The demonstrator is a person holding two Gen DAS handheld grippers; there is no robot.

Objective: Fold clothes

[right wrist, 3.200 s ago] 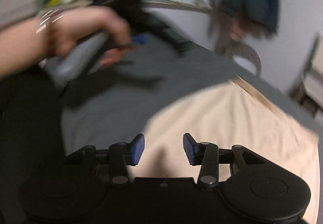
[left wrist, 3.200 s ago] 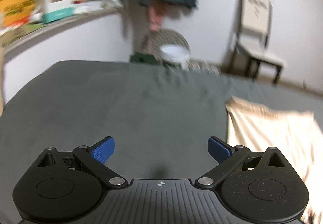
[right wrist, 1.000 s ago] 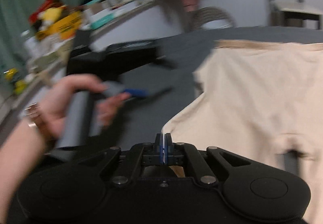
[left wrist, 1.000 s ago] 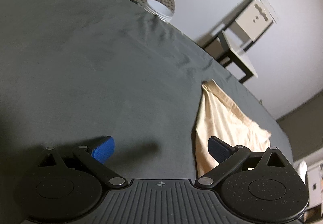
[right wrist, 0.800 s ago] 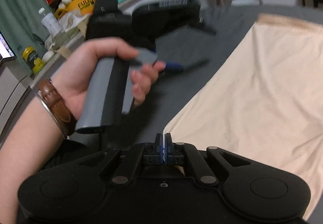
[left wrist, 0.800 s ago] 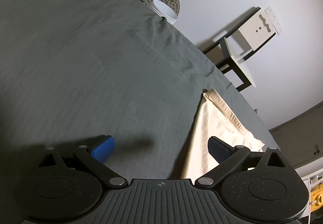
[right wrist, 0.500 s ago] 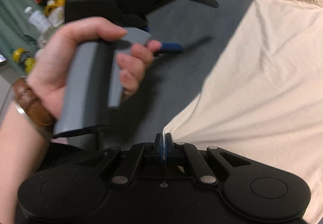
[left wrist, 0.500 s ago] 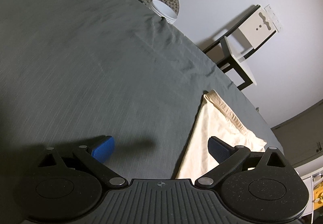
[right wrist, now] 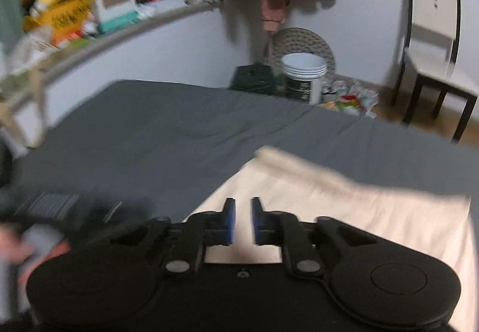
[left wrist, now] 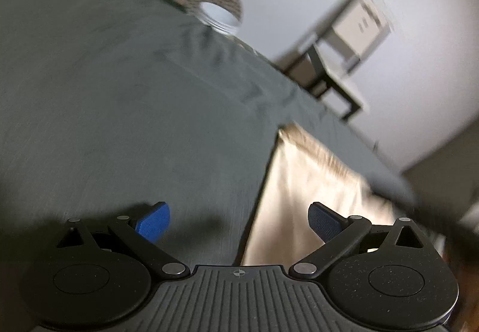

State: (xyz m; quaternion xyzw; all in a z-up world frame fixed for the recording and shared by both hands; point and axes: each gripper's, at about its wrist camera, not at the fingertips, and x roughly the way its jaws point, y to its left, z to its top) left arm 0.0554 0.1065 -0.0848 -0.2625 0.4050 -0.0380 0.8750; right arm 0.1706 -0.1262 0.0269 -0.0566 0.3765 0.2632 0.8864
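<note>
**Both tongs free above a cream garment spread on the grey bed**

The cream garment [right wrist: 344, 212] lies flat on the grey bed sheet [left wrist: 119, 107], its gathered band at the far end, away from both tongs. The left gripper [left wrist: 238, 221] hangs with its blue pads spread wide, the garment's long left edge running up between them, one pad over bare sheet and the other over cloth. Judged from that, it is lined up to take the edge. The right gripper [right wrist: 242, 221] has its pads a narrow gap apart with nothing between them; the cloth shows through the gap, just beyond and below the tips. That small opening would suit either a fresh nip at the near hem or a hem just let go; the pictures do not settle which

The left wrist view alone shows the straight side edge of the garment and how the sheet wrinkles ahead of it. The right wrist view alone shows the garment's breadth to the right of the tongs, a blurred hand [right wrist: 45, 245] low at their left, and the cluttered shelf [right wrist: 89, 17], white bucket [right wrist: 304, 74] and chair [right wrist: 434, 41] beyond the bed
</note>
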